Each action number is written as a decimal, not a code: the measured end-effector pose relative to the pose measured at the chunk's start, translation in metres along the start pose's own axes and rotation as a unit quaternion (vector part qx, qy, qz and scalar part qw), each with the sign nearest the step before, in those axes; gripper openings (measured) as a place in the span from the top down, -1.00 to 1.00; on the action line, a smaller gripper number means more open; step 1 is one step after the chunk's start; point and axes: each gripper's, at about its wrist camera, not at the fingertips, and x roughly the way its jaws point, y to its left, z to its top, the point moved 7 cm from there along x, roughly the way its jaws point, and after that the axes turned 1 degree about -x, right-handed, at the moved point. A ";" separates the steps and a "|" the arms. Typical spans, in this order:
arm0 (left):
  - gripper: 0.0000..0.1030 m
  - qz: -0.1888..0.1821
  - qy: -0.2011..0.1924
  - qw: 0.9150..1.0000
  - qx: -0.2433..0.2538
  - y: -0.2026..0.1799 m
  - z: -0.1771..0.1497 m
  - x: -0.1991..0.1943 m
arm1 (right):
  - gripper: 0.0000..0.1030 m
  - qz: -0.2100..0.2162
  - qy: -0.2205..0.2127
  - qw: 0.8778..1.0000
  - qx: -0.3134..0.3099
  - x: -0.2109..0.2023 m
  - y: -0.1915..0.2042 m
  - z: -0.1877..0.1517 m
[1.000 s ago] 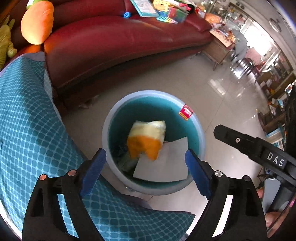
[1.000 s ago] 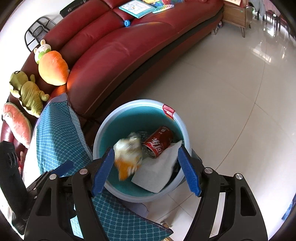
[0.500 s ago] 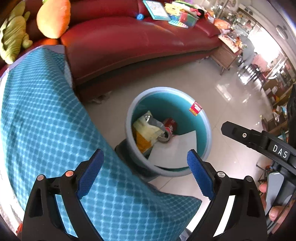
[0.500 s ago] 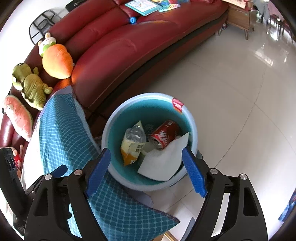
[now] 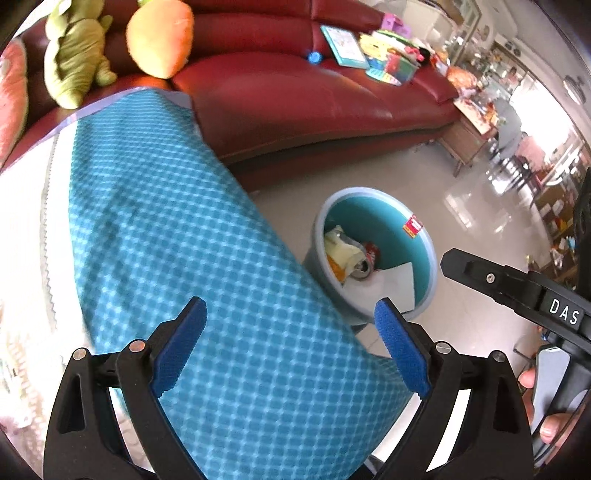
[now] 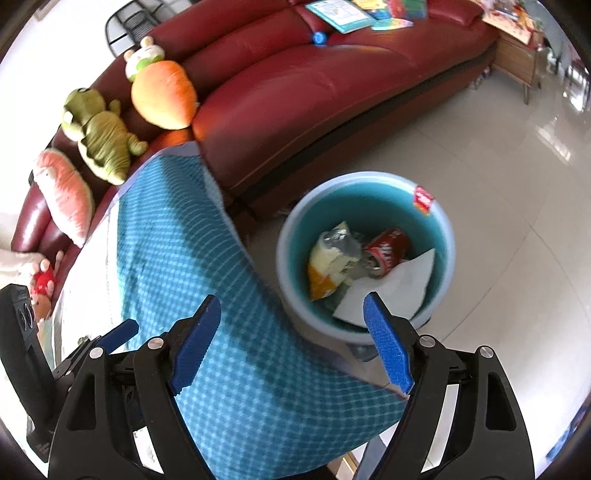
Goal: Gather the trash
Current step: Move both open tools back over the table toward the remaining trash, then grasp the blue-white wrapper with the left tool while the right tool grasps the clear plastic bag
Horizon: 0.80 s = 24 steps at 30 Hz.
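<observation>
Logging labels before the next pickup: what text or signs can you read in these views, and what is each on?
"DAS": white letters on the right gripper, seen from the left wrist.
Red can in the bin: white lettering, too blurred to read.
Red sticker on the bin rim: unreadable.
Snack bag: print unreadable.
Books on the sofa: too small.

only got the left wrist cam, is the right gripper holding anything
observer: no, the right gripper is open, nothing between its pads.
operator: red thing in the bin, i just see a sliver
observer: a red soda can, lying on its side in the bin beside the yellow wrapper.
operator: what's above the carrot plush, it's cut off here
observer: a white bunny plush sits right above the carrot plush.
</observation>
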 end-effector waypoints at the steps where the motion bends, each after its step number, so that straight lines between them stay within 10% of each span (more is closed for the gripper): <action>1: -0.80 0.001 -0.003 1.000 -0.005 0.008 -0.003 -0.007 | -0.48 0.002 0.001 1.000 -0.005 -0.001 0.007 -0.003; 24: -0.83 0.046 -0.060 0.989 -0.126 0.166 -0.072 -0.116 | -0.48 0.049 0.073 0.985 -0.146 0.009 0.172 -0.082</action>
